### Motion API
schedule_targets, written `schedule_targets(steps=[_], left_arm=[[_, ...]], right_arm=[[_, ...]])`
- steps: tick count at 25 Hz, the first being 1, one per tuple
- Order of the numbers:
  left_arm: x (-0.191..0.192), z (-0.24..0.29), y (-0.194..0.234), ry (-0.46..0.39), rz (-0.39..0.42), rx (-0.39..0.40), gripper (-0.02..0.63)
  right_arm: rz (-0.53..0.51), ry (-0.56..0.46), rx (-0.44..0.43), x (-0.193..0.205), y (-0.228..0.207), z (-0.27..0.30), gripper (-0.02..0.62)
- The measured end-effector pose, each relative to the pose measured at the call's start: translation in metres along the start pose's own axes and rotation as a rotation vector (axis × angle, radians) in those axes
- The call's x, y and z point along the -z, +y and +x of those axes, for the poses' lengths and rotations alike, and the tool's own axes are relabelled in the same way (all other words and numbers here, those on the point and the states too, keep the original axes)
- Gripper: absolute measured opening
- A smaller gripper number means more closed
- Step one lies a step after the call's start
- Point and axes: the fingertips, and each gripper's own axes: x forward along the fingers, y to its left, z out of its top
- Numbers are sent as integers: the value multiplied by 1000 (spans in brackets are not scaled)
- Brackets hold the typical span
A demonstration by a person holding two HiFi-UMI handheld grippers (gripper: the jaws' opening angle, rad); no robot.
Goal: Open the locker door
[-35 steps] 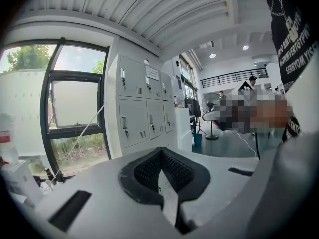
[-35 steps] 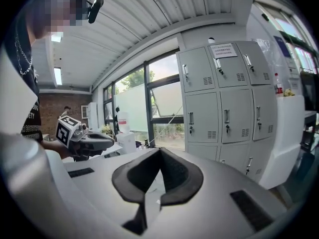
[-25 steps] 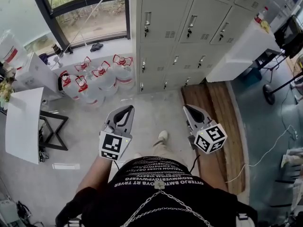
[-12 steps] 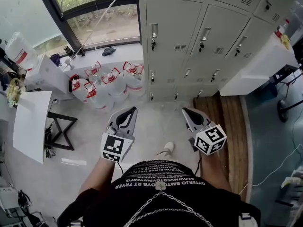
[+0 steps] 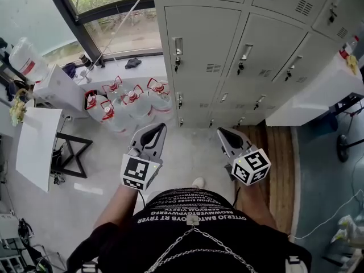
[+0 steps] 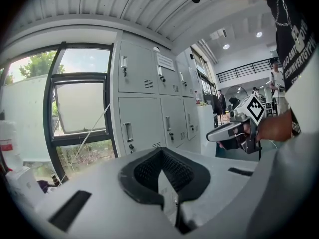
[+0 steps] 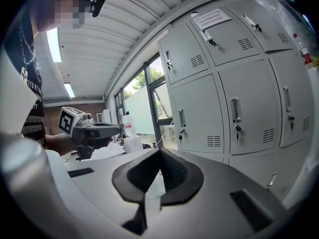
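A bank of pale grey lockers [image 5: 227, 44] fills the top of the head view, all doors closed, each with a metal handle [image 5: 178, 45] and a lock under it. My left gripper [image 5: 152, 134] and right gripper [image 5: 223, 134] are held side by side in front of the person's body, well short of the lockers and pointing at them. Both are shut with nothing between the jaws. In the left gripper view the shut left gripper [image 6: 160, 156] faces a door handle [image 6: 128, 132]. Beyond the shut right gripper [image 7: 160, 153], the right gripper view shows closed doors and a handle [image 7: 236, 110].
Several large water bottles [image 5: 128, 98] with red caps stand on the floor left of the lockers, under a window [image 5: 114, 16]. A white table [image 5: 37, 147] is at the left. A white counter [image 5: 318, 92] and a wooden platform [image 5: 273, 152] lie to the right.
The person has walked toward the lockers, which now look larger and nearer. Both grippers travelled forward with the body and stayed shut.
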Motion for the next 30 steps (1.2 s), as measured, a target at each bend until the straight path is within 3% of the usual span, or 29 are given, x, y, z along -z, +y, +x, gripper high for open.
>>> schedule_targets(steps=[6, 13, 21, 30], left_arm=[[-13, 26, -13, -21, -18, -22, -1], [-6, 33, -11, 34, 26, -48, 0], [9, 52, 22, 44, -28, -41, -2], [-5, 96, 90, 9, -13, -19, 0]], right_arm=[[-9, 0, -37, -6, -28, 2, -5], [2, 6, -75, -9, -39, 17, -5], [-24, 3, -87, -25, -43, 58, -5], [-39, 3, -67, -55, -62, 130, -5]])
